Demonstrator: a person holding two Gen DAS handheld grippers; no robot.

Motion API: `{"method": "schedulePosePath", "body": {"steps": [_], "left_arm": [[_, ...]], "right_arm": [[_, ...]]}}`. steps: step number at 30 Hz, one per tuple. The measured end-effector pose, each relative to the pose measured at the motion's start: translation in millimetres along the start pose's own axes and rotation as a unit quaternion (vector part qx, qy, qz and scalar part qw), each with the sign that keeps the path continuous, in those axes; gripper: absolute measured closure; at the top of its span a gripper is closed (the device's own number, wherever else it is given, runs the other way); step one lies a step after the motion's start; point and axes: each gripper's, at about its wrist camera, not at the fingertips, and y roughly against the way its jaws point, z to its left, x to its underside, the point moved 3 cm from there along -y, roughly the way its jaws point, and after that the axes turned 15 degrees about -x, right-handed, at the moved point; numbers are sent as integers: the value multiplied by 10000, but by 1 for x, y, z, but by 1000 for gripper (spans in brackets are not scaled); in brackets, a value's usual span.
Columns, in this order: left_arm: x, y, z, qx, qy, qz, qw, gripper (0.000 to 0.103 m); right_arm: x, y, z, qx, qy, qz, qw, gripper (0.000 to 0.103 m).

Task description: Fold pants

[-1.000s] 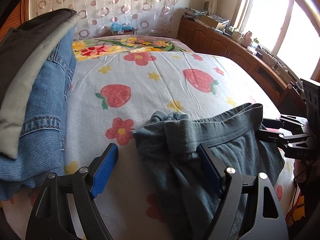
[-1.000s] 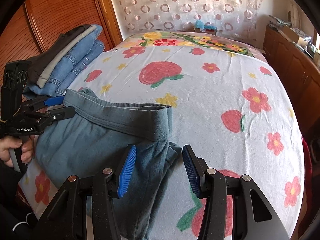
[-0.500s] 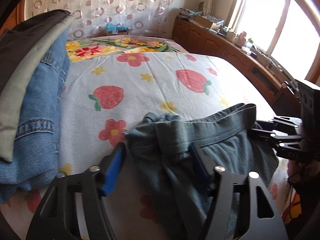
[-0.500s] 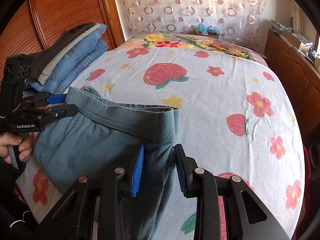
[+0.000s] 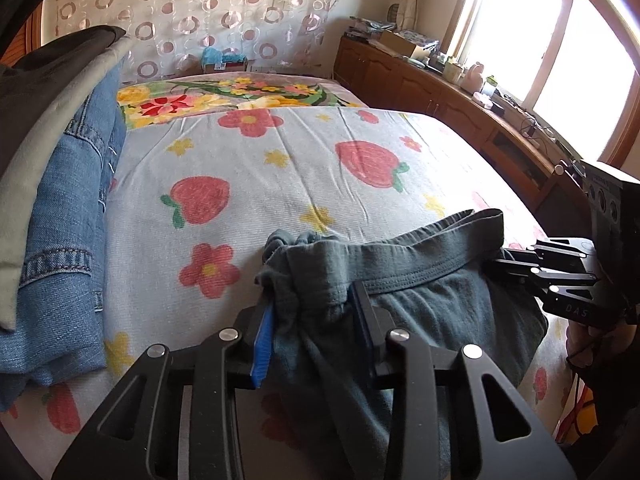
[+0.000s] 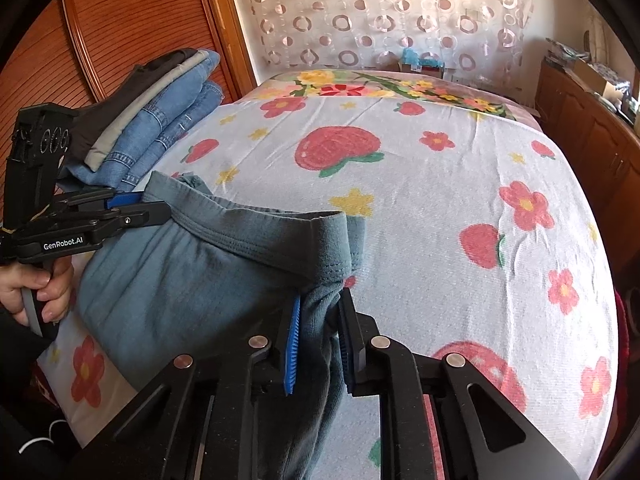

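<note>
Grey-teal pants lie bunched at the near edge of the bed, waistband stretched between my two grippers. My left gripper is shut on the bunched left end of the waistband; it also shows in the right wrist view. My right gripper is shut on the right end of the waistband; it also shows in the left wrist view. The legs of the pants hang down toward me, out of view.
The bed has a sheet printed with strawberries and flowers. A stack of folded jeans and other clothes sits on the bed's left side, also seen from the right wrist. A wooden cabinet runs under the window at right.
Both grippers have closed from open onto the two ends of the waistband. The waistband now stretches between them.
</note>
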Motion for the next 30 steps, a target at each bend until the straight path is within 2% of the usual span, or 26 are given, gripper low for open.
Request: {"method": "schedulePosePath", "body": {"steps": [3,5,8,15,30], "left_arm": [[0,1,0,42,-21,-35,10000,72],[-1,3,-1,58,-19,-65,10000,79],[-2,9,-2,68,-17,-140,9999,82],[-8,34,-6,107,-27,-463,9989,83],[-21,71,-13,-64,-115,-991,9950,83]], "right_arm": [[0,0,1,-20,-16,-16,10000,90],[0,1,2,-15,0,-34,10000,91],[0,4,4,-31,14,-94,10000,91],[-2,19,11,-28,80,-312,9995,92],[-8,46,27,1,330,-746,9967,92]]}}
